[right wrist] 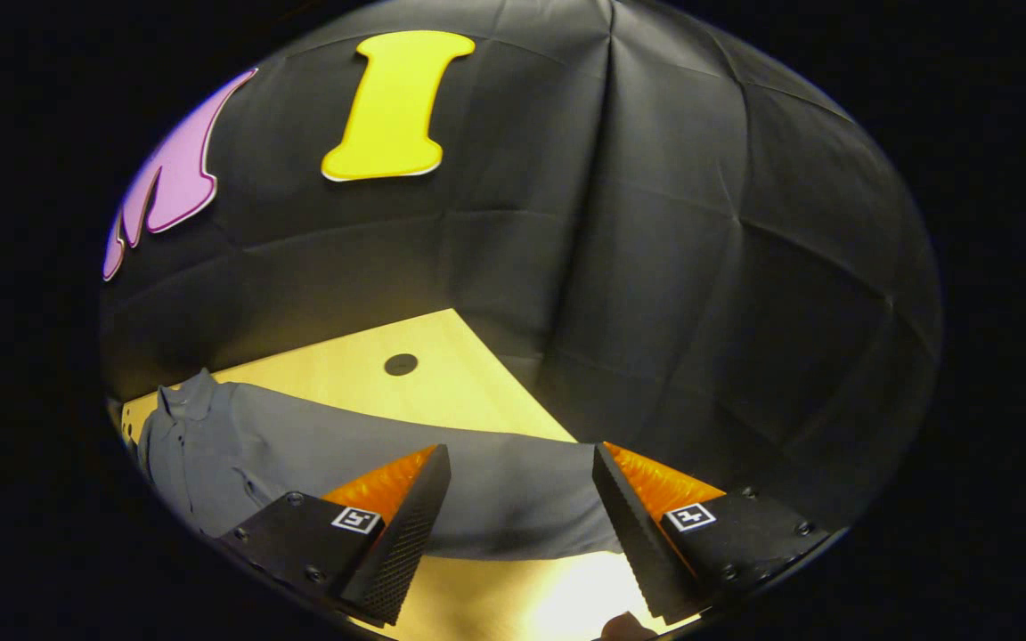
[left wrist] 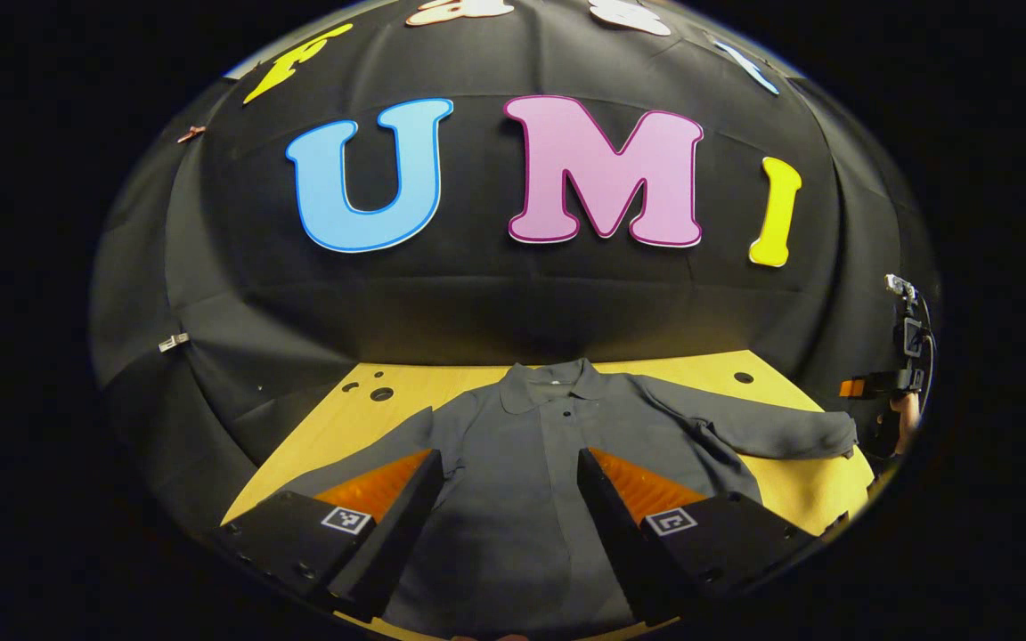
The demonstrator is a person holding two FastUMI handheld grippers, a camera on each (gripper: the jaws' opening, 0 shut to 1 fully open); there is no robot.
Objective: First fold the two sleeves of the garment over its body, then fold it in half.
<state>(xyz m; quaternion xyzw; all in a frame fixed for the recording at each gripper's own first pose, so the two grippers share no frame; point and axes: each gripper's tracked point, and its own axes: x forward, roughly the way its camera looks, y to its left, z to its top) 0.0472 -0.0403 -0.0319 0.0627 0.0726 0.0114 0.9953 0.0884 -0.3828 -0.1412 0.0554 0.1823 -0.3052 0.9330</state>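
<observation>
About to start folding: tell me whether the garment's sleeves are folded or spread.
Spread: the shirt lies flat, both sleeves out to its sides.

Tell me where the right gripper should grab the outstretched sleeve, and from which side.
Probably at the cuff end of the sleeve, coming down from above. The sleeve lies flat along the table, its end between the open fingers of the right gripper. Pinching that end would let the whole sleeve swing over the shirt body.

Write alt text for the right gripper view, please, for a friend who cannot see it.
A dark grey collared long-sleeved shirt lies flat on a pale wooden table, one sleeve stretched out sideways towards the table's edge. The open right tool hovers over that sleeve's end, its two fingers spread apart and gripping nothing.
</observation>
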